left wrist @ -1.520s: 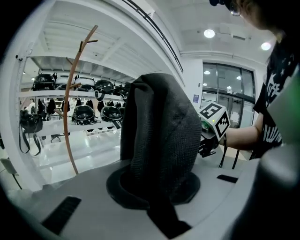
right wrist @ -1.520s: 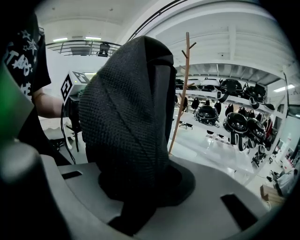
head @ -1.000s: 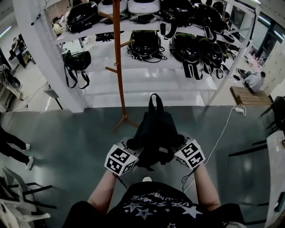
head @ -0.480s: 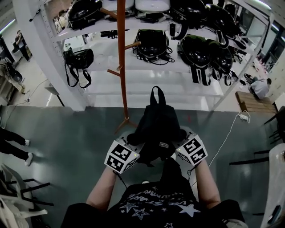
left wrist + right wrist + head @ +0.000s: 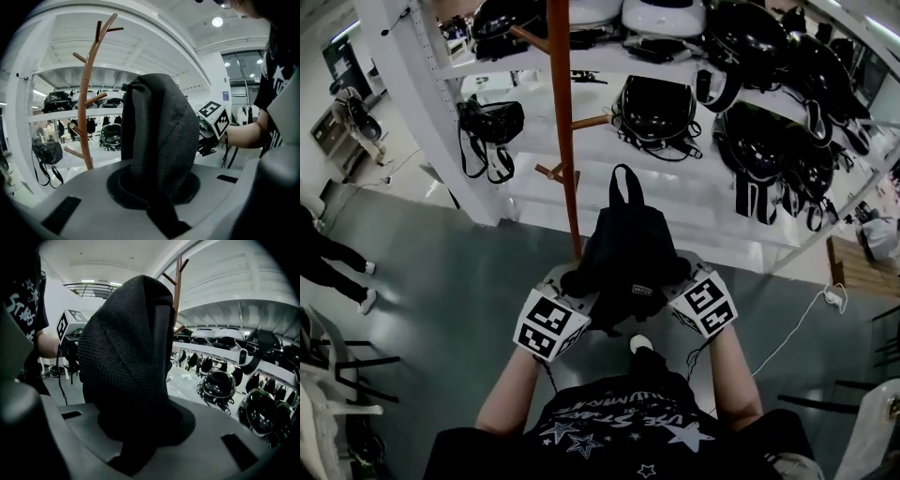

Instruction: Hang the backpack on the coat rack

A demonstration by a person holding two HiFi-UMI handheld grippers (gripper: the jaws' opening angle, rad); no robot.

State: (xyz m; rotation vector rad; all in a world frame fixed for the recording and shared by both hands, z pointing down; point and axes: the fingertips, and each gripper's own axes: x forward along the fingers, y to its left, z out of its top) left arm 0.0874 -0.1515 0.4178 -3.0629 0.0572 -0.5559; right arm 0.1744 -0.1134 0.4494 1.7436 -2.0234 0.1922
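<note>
Backpack [image 5: 628, 258], black, hangs in the air between my two grippers, held up in front of my chest and clear of the floor [image 5: 441, 291]. My left gripper [image 5: 565, 298] is clenched on a fold of its woven fabric at the left side; in the left gripper view the cloth rises straight out from between the jaws and fills the middle of the picture. My right gripper [image 5: 686, 291] is clamped on the matching fold at the right side, and the right gripper view shows the same dark mesh pinched between its jaws. The carry loop [image 5: 625, 183] at the top of the backpack stands upright and points away from me, free of everything.

Below the backpack the toe of my shoe [image 5: 641, 344] shows on the grey floor. A white cable [image 5: 797, 323] trails across the floor to my right.

Just beyond the backpack and slightly to its left stands the coat rack [image 5: 565, 141], a brown wooden pole with short pegs [image 5: 592, 121] angling off it; its foot is hidden behind the backpack. The backpack is near the pole, but I cannot tell whether they touch.

Behind the rack run white shelves [image 5: 609, 202] loaded with black helmets [image 5: 656, 103], and a dark bag [image 5: 492, 127] dangles by its straps from the left end. Far to the left, a person [image 5: 328, 255] in dark trousers stands at the edge
</note>
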